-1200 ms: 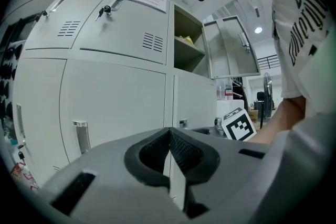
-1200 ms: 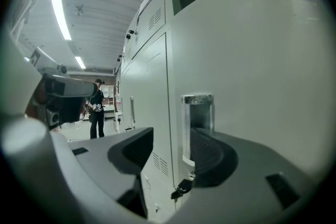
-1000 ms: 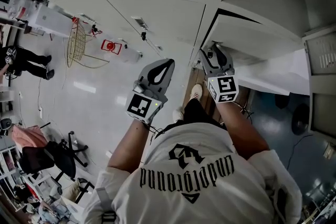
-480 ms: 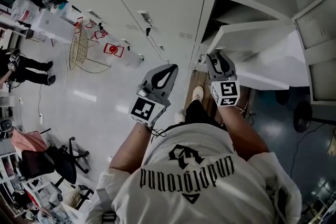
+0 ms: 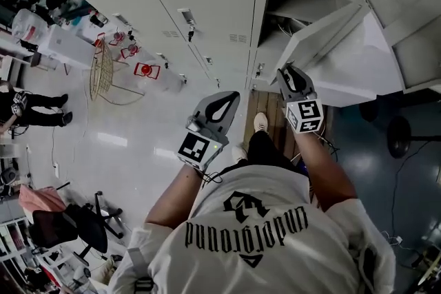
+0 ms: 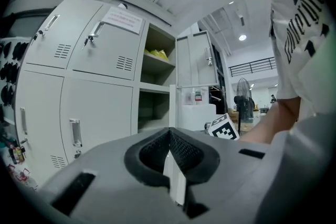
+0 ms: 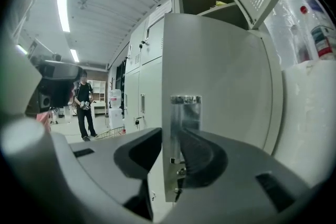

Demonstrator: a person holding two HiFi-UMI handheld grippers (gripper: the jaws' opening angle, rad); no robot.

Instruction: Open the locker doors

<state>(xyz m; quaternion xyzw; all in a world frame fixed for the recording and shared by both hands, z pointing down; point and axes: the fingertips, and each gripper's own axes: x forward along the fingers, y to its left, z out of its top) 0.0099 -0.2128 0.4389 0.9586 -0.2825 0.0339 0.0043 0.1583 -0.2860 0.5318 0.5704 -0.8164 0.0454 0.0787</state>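
right tongs (image 7: 170,139) just been closing, pinching the free edge of a locker door (image 7: 220,76) at its metal latch plate (image 7: 185,107), door standing swung out from the locker bank (image 5: 207,10), left tongs (image 6: 169,134) pressed together, empty, apart from the lockers

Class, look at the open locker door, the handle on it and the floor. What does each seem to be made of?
Locker door: probably thin sheet steel with pale matt paint; it is a flat panel with a thin edge.
Handle: bare bright metal, perhaps chromed or polished; it shines.
Floor: hard and glossy, perhaps coated or tiled; it reflects streaks of light.
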